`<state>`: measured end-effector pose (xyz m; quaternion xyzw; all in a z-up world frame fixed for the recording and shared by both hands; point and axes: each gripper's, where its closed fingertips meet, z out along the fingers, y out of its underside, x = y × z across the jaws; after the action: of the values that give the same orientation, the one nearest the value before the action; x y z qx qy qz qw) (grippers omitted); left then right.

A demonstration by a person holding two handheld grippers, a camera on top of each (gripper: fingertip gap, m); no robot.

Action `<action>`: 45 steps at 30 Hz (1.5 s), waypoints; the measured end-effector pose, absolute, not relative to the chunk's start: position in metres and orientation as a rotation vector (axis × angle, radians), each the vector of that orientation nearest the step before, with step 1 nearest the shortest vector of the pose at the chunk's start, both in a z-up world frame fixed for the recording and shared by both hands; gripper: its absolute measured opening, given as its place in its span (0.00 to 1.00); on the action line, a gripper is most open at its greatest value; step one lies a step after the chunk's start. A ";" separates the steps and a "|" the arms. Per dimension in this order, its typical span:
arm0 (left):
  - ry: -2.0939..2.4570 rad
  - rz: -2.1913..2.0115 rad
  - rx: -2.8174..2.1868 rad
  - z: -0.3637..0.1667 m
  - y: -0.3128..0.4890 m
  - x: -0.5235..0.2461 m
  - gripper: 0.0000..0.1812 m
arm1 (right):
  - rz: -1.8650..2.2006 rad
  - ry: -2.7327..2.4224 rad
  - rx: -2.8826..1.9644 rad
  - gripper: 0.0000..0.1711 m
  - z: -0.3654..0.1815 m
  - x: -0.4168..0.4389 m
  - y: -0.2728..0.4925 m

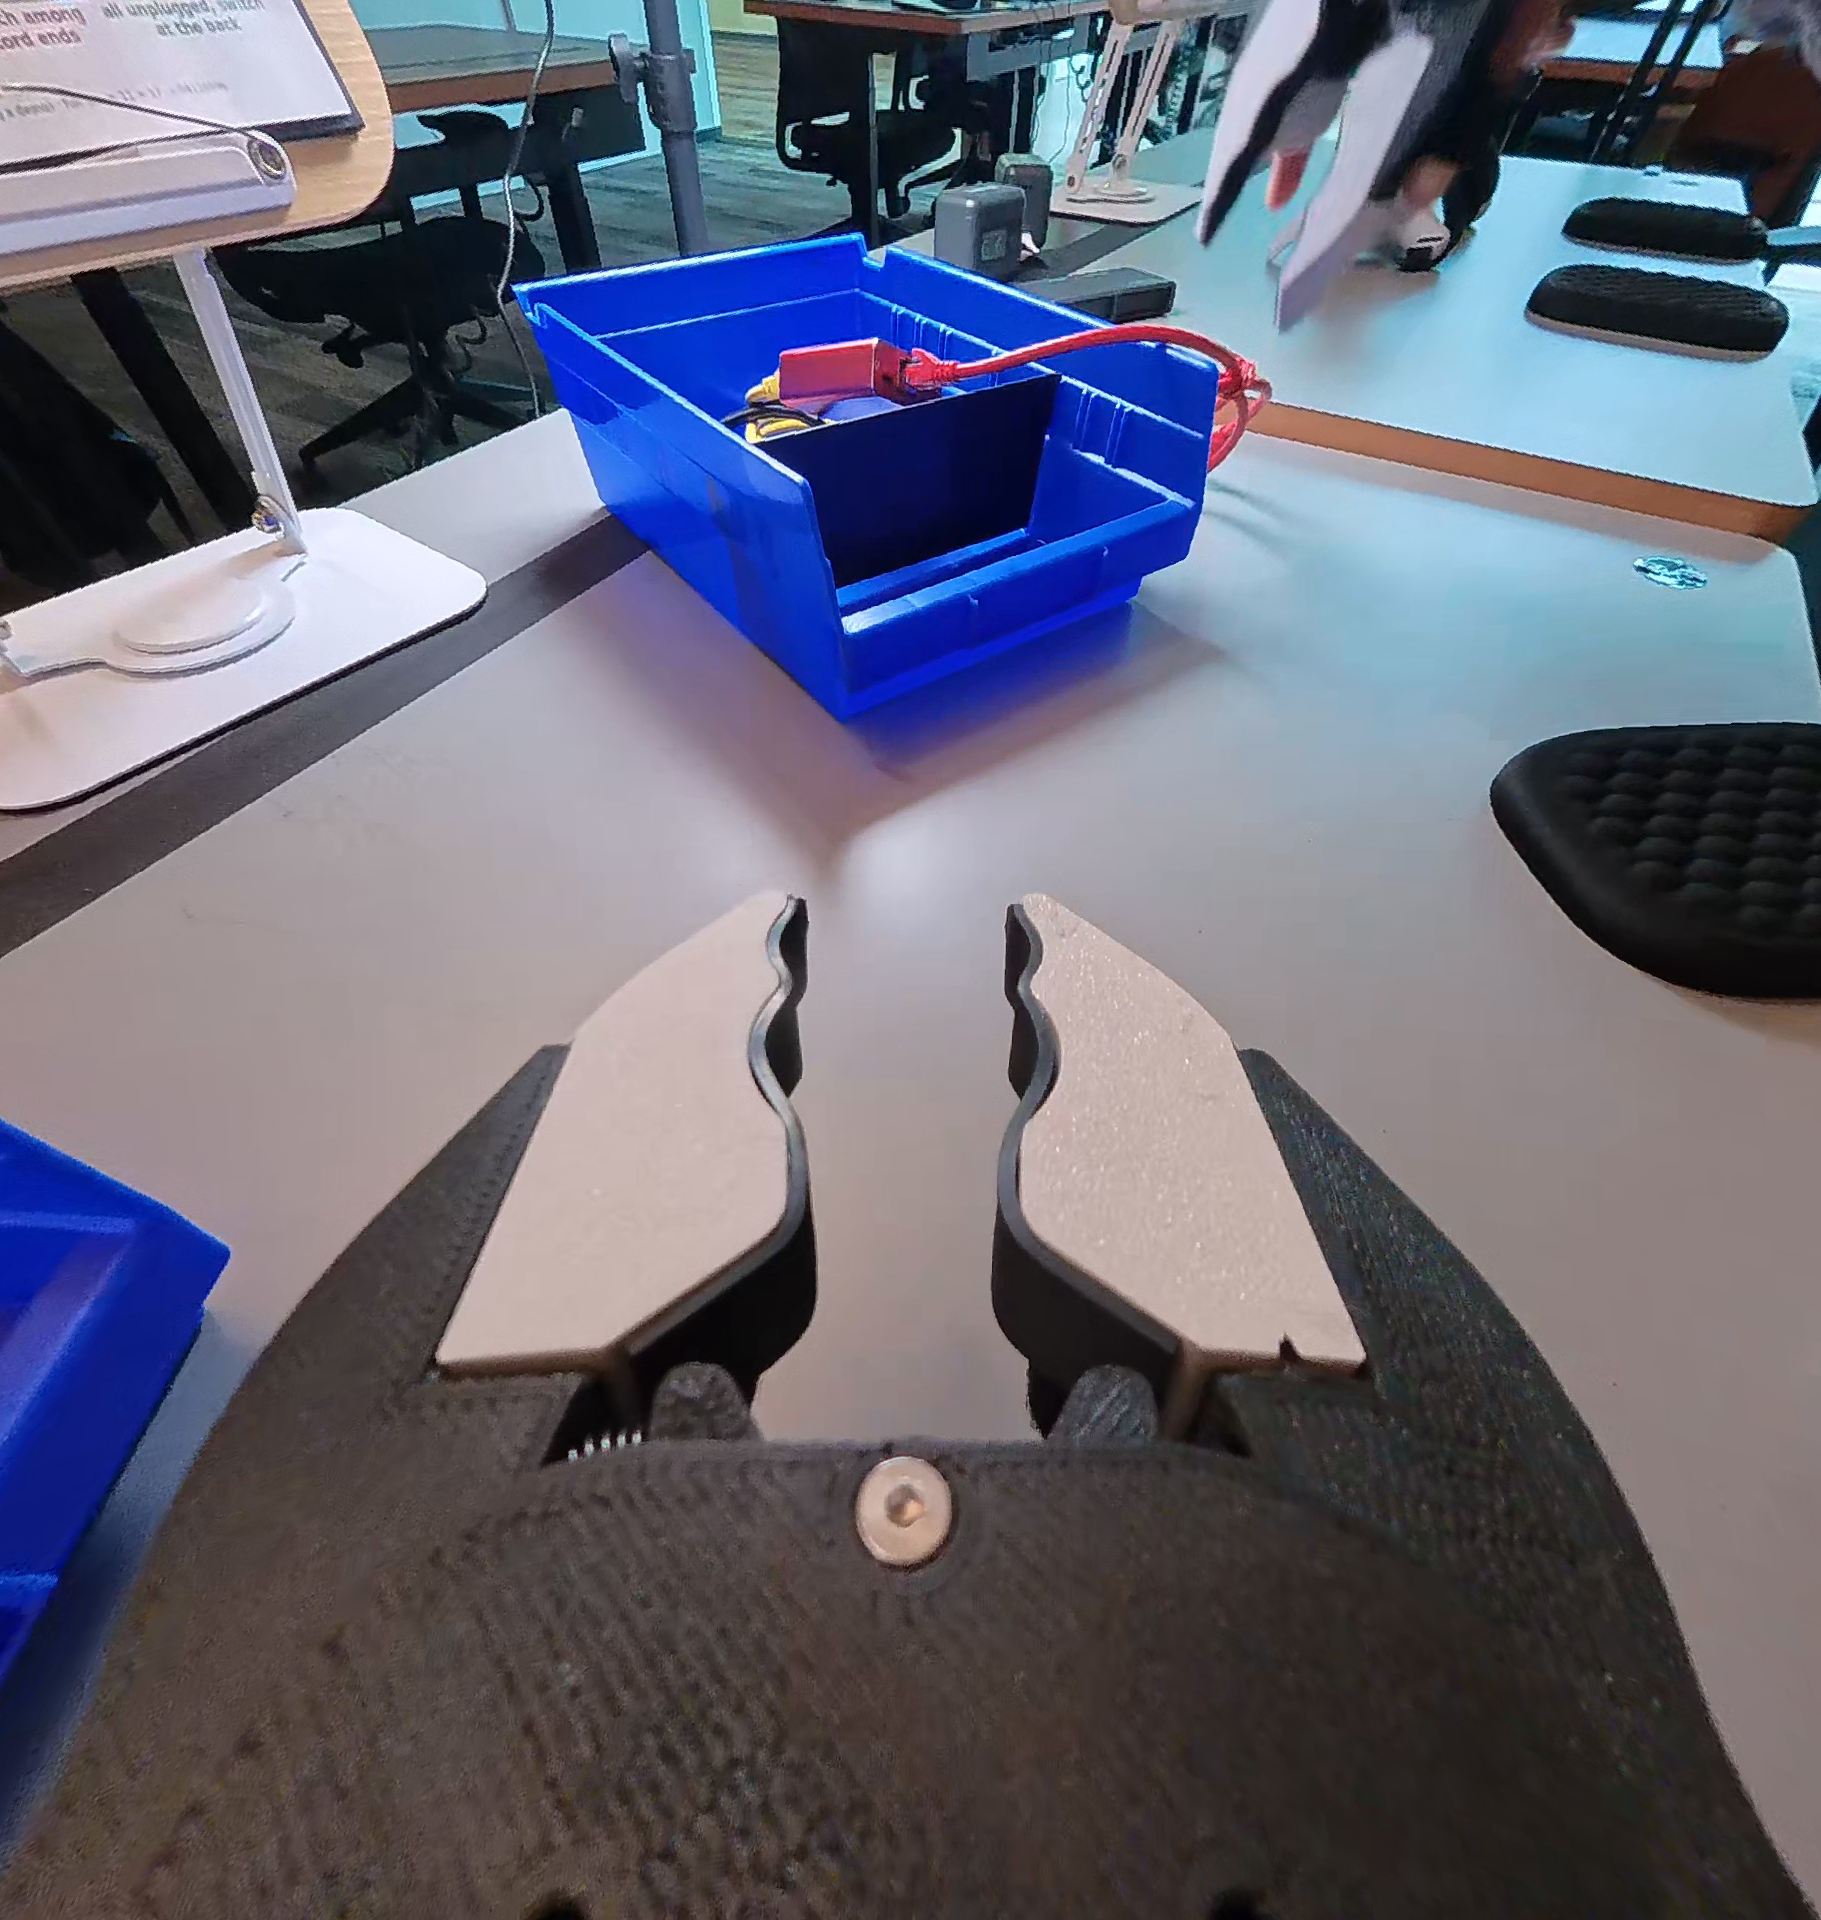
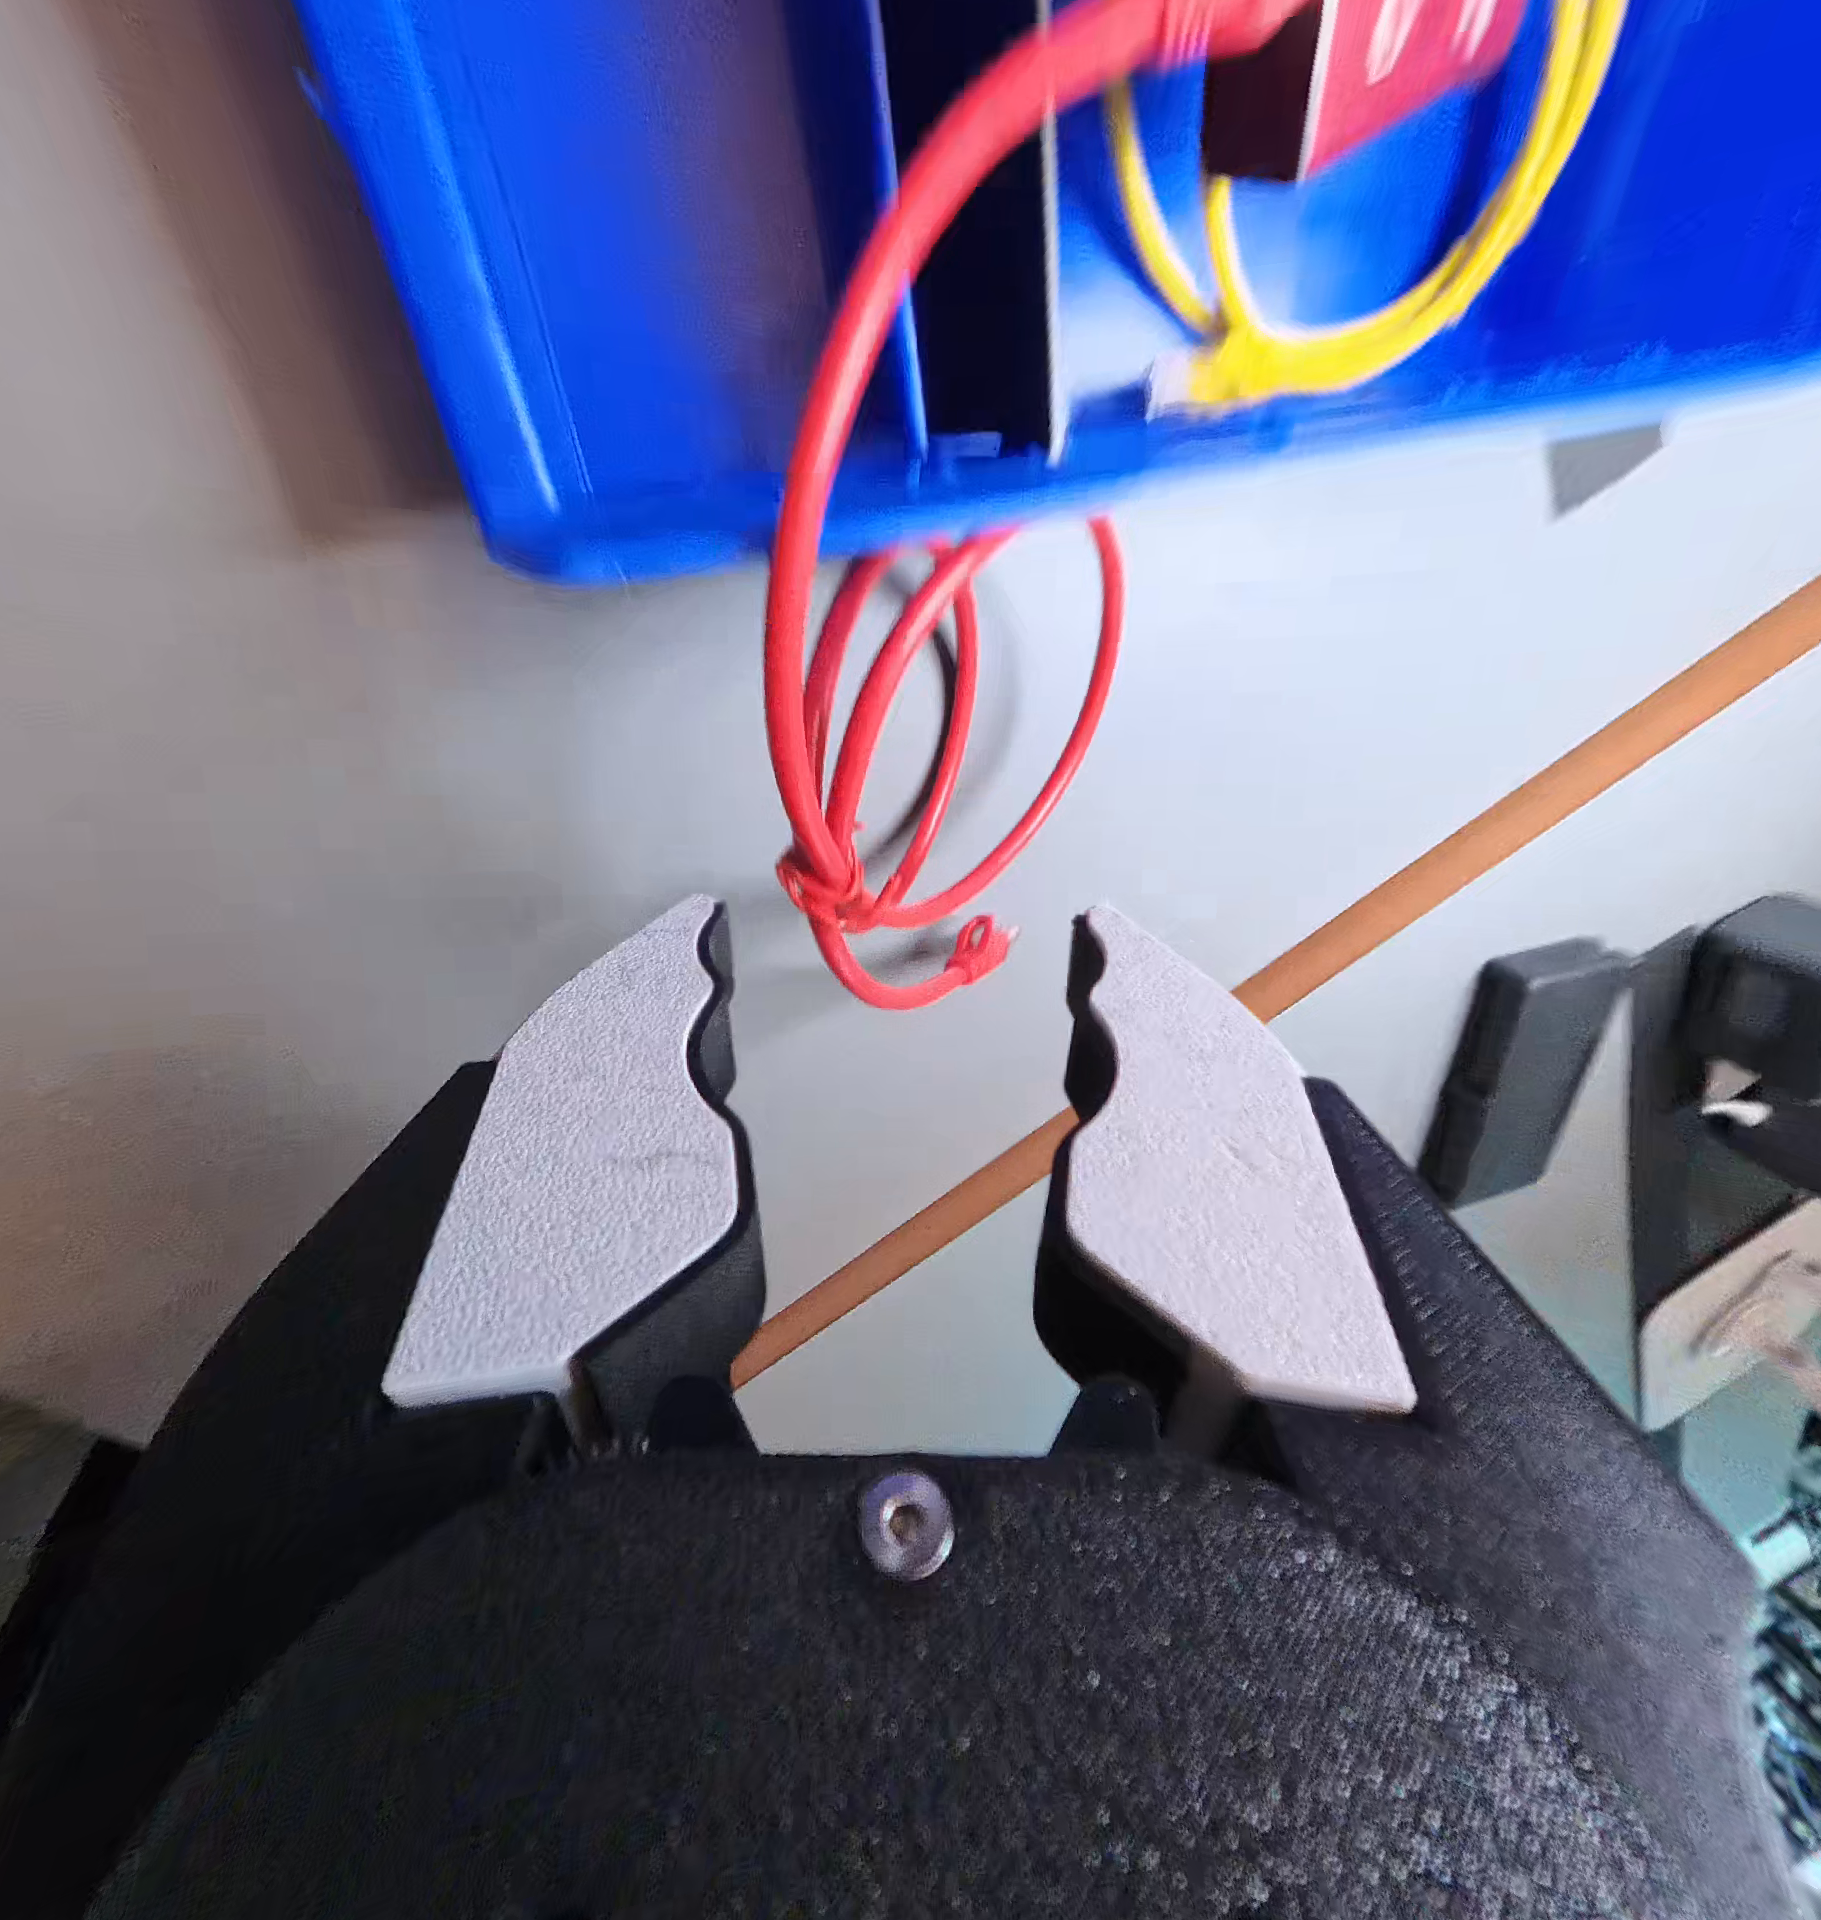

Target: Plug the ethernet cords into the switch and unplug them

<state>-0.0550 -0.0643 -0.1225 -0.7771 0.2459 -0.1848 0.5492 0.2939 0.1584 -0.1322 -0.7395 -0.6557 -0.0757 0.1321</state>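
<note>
Both grippers empty, jaws apart.
Red switch [image 1: 841,366] sits in blue bin [image 1: 698,488]; red cord [image 2: 864,727] hangs over bin's side. Right gripper [image 2: 898,920] above cord's coil, left gripper [image 1: 906,914] in front of bin.

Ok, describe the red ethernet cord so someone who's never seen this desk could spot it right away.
Find the blue bin on the grey table. The red cord runs from the red switch inside, over the bin's side wall, and hangs in tied loops outside. The yellow cord stays coiled inside the bin.

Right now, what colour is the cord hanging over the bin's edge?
Red, clearest in the right wrist view.
</note>
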 end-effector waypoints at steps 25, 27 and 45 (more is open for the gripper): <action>0.595 -0.437 -1.853 -0.126 -0.066 -0.051 0.20 | -0.224 -1.587 -1.681 0.06 -0.136 0.161 0.275; 0.599 -0.440 -1.858 -0.128 -0.066 -0.051 0.20 | -0.343 -1.795 -1.759 0.09 -0.163 0.168 0.267; 0.614 -0.451 -1.878 -0.134 -0.066 -0.049 0.20 | -0.048 -1.971 -1.944 0.43 -0.120 0.182 0.135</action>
<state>-0.0486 -0.0662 -0.1344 -0.7865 0.2569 -0.1887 0.5290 0.1819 0.1349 -0.1201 -0.6899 -0.6995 -0.0169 0.1855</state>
